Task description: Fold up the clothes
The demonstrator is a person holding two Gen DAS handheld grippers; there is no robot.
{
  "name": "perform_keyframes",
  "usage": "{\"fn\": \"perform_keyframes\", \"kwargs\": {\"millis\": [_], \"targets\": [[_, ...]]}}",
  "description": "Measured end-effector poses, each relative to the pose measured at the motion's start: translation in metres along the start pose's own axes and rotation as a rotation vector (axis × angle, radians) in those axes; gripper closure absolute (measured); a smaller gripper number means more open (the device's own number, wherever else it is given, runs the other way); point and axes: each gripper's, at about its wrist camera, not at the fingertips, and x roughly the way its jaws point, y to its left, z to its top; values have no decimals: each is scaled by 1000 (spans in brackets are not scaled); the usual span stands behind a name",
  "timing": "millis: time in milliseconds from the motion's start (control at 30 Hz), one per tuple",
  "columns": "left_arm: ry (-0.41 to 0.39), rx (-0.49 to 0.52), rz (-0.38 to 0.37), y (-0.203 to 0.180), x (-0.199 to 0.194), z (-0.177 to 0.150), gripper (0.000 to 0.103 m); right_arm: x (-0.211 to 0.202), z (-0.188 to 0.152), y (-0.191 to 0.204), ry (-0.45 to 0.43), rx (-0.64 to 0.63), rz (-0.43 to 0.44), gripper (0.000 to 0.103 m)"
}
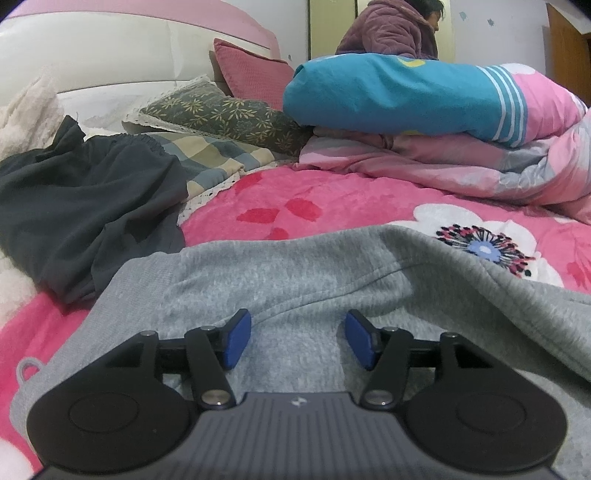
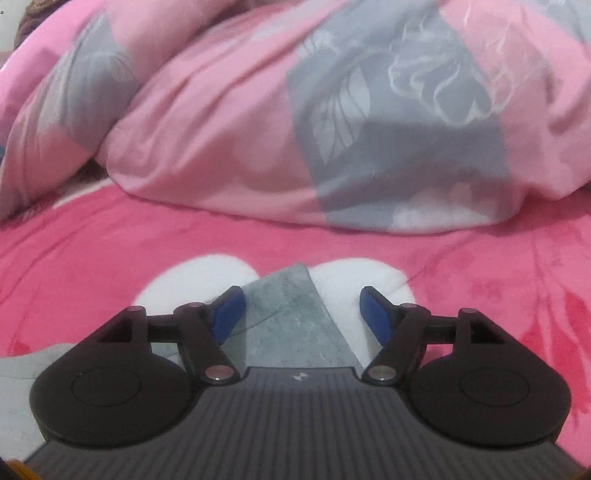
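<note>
In your left wrist view, your left claw [image 1: 298, 338] stands wide over the grey sweatshirt [image 1: 303, 273], its blue pads [image 1: 236, 338] apart with fleece between them and gripping nothing. The sweatshirt spreads across the pink floral bed cover [image 1: 303, 199]; its far edge runs from left to right just ahead of the pads, and a seam fold crosses toward the right. Only this view shows the dark garment [image 1: 85, 206] crumpled at the left, touching the sweatshirt's left corner, the pillows [image 1: 221, 114] behind it, the rolled blue quilt [image 1: 399, 96] and a person [image 1: 395, 29] beyond. Bare cover lies between the sweatshirt's far edge and the quilt.

In your right wrist view, your right claw [image 2: 301, 314] is also wide and holds nothing. A pointed corner of the grey sweatshirt [image 2: 295, 317] lies between its pads, nearer the left one, on a white flower of the cover [image 2: 110, 240]. Ahead, a band of bare cover runs to the pink and grey duvet [image 2: 295, 110], which fills the upper frame.
</note>
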Motion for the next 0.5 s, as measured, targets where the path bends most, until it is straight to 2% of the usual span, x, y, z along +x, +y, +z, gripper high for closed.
{"fn": "perform_keyframes", "kwargs": {"millis": [67,100,133,167,200,300,367,433,500], "targets": [[1,3,2,-1,0,0,44,1,-2,0,-22,-1,14,37],[1,4,3,-1,0,0,44,-2,-3,-1,-33,7,30,52],[1,3,2,-1,0,0,44,-4,-3,-2,-43,15,46,89],[1,2,2,-1,0,0,44,-7,-4,-3,-54,22,62,94],[0,2,1,-1,0,0,44,-10,-4,-3,-64,24,69,97],[0,2,1,-1,0,0,44,-17,-3,-1,-119,5,52,98],[1,1,0,-1,0,0,44,-17,-3,-8,-169,50,19,98],[1,1,-1,0,0,0,44,-11,-4,-17,-182,101,1,98],[1,0,-2,0,0,0,44,0,-8,-17,-176,100,-26,98]]}}
